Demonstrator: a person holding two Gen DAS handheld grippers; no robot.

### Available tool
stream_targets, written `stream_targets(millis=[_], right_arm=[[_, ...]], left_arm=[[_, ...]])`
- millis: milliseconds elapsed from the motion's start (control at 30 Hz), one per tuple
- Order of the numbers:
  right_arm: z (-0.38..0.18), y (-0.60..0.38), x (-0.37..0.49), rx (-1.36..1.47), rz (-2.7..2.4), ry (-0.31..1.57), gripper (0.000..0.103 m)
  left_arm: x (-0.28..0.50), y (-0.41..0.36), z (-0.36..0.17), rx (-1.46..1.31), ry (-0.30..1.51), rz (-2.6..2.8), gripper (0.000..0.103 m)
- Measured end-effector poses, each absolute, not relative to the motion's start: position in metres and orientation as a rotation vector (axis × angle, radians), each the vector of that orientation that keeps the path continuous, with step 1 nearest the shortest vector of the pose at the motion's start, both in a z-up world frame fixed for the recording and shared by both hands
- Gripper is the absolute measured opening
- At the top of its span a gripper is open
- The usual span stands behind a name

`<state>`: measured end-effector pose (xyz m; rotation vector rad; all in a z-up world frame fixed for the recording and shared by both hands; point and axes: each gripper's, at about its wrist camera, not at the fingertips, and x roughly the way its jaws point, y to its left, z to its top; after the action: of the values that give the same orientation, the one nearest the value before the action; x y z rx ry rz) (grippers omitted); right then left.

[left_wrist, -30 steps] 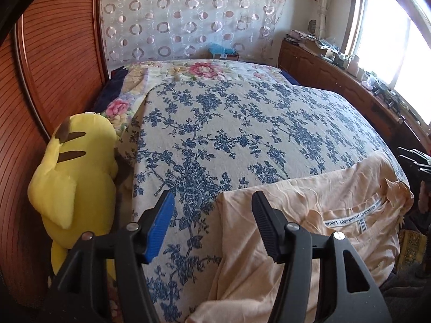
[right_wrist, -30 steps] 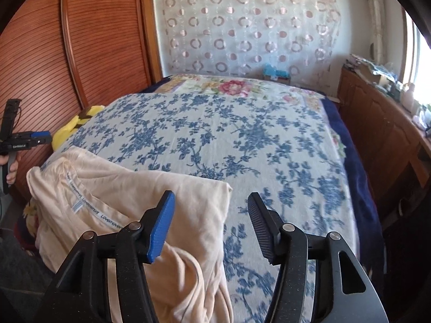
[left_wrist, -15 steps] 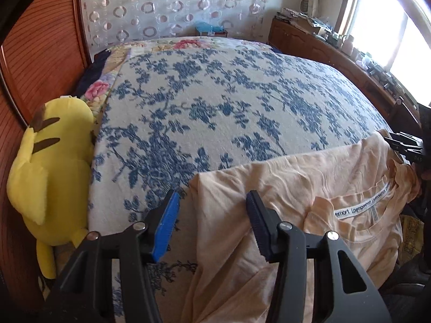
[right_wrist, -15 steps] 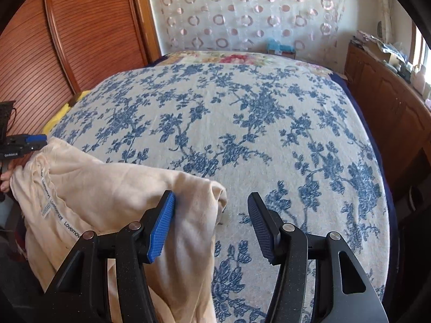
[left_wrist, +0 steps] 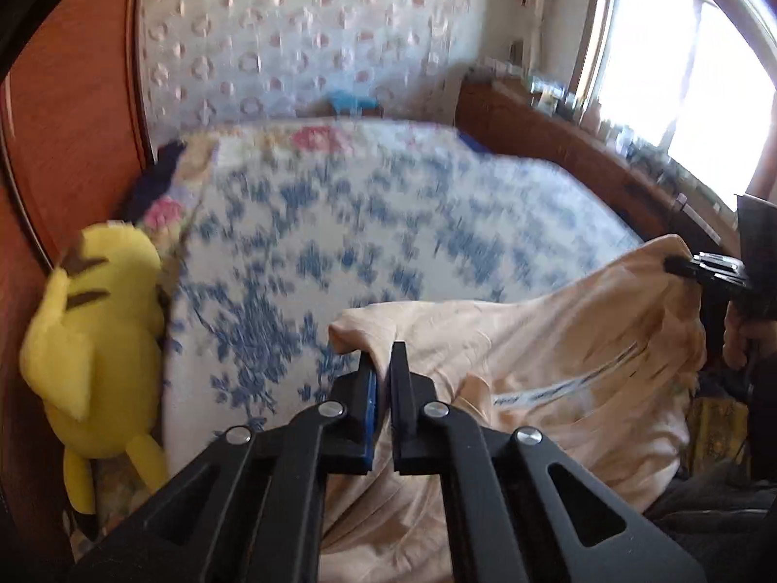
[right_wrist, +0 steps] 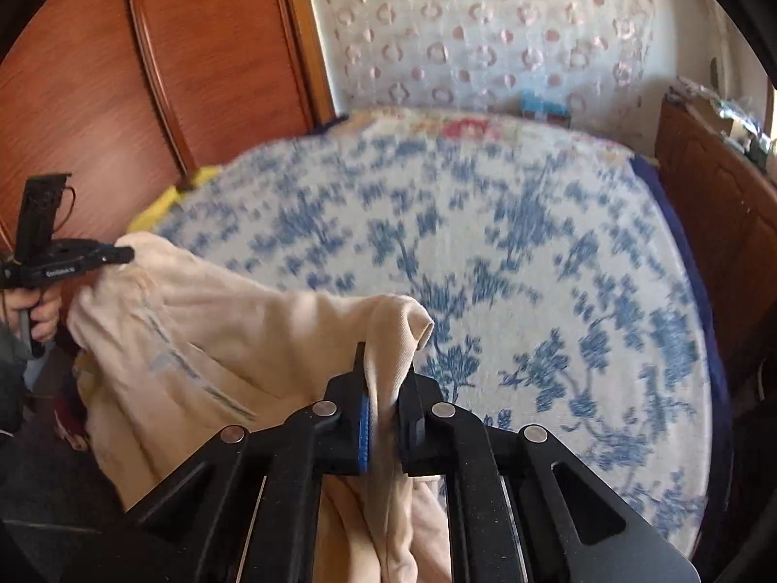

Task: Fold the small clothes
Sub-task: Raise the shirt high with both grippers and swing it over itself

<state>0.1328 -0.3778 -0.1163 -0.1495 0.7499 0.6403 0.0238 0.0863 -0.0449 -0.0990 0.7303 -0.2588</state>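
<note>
two grippers, left gripper (left_wrist: 383, 364) and right gripper (right_wrist: 383, 369), apparently pinch one shirt (left_wrist: 534, 340).

- The peach shirt (left_wrist: 558, 340) is thin, soft cloth, matt and wrinkly, with a printed tape strip inside.
- The left gripper (left_wrist: 383, 374) is matt black plastic, slightly grainy, with shiny metal rivets; one pad is ribbed blue rubbery stuff. The right gripper (right_wrist: 383, 388) looks the same.
- The bedspread (right_wrist: 534, 267) is matt woven cloth with a blue floral print.
- The plush toy (left_wrist: 92, 340) at 9 o'clock in the left view is fuzzy yellow fabric.
- The wardrobe (right_wrist: 145, 73) is reddish wood with a satin sheen.
- The curtain (left_wrist: 291, 39) at 12 o'clock looks like sheer patterned fabric.
</note>
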Motion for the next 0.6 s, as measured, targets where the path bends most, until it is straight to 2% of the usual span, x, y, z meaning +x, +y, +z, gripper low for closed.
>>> stream_targets(millis=[267,600], right_arm=[[0.008,-0.409,0.073,-0.130,0.604,0.455,0.005],[0.120,-0.422,0.028,-0.182,0.586,0.215,0.005]], left_arm=[[-0.030,0.091,0.075,-0.112,0.417,-0.256,0.000],[-0.057,0.100,0.150,-0.068,0.213,-0.267,0.000]])
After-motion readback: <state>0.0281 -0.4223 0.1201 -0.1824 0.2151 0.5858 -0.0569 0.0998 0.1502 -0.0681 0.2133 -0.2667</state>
